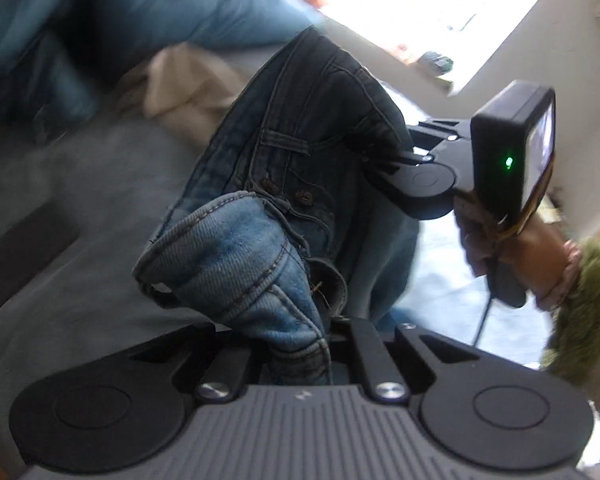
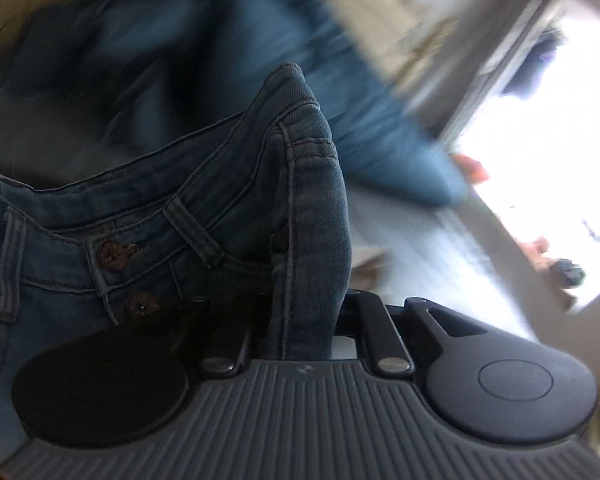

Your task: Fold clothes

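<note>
Two grippers pinching jeans (image 1: 300, 184) waistband, left gripper (image 1: 300, 356), right gripper (image 2: 304, 344), denim bunched between jaws

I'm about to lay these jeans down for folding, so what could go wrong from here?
1. Each hand-held gripper, left and right, pinches only a narrow bunch of the blue denim jeans' waistband, so it might slip out.
2. The jeans could land on the beige cloth lying nearby and fold unevenly.
</note>
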{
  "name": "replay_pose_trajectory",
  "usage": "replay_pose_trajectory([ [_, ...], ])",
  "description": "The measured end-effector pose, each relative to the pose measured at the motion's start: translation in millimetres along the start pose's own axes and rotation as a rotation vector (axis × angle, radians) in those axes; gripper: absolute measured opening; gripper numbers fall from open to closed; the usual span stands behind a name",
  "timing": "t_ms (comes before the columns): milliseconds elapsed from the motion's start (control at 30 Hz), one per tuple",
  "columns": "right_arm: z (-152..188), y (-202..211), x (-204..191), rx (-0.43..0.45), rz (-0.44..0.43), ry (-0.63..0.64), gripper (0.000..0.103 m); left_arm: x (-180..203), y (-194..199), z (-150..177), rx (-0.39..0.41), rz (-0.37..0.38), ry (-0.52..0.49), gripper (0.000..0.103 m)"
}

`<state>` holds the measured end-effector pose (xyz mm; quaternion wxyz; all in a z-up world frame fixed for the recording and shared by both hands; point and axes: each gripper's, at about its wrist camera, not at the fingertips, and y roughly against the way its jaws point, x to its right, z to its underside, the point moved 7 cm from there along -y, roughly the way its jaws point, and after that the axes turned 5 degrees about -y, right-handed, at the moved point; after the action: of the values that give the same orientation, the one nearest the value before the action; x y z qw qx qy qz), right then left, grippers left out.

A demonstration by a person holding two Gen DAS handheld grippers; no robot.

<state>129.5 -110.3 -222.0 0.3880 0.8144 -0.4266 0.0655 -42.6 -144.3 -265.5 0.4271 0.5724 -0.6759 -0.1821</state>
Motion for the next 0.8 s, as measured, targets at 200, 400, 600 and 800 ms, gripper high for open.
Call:
replay_pose_trajectory([
  [200, -6, -95, -58, -0.105, -0.189, -0.022, 0.028, -114, -4, 41, -0.131, -0.099, 0.076, 0.016],
  [400, 10, -102, -50, -0.256, -0.279, -0.309, 0.056, -161, 25, 49, -0.205, -0.140, 0.060, 0.036],
  [600, 85, 44, 50, -0.203, -0.093, -0.936, 0.070, -162, 47, 40, -0.205, -0.164, -0.013, 0.042],
  [800, 196, 214, 79, -0.297, 0.233, -1.383, 0.070, -139, 58, 0, -0.144, -0.139, -0.149, 0.044],
])
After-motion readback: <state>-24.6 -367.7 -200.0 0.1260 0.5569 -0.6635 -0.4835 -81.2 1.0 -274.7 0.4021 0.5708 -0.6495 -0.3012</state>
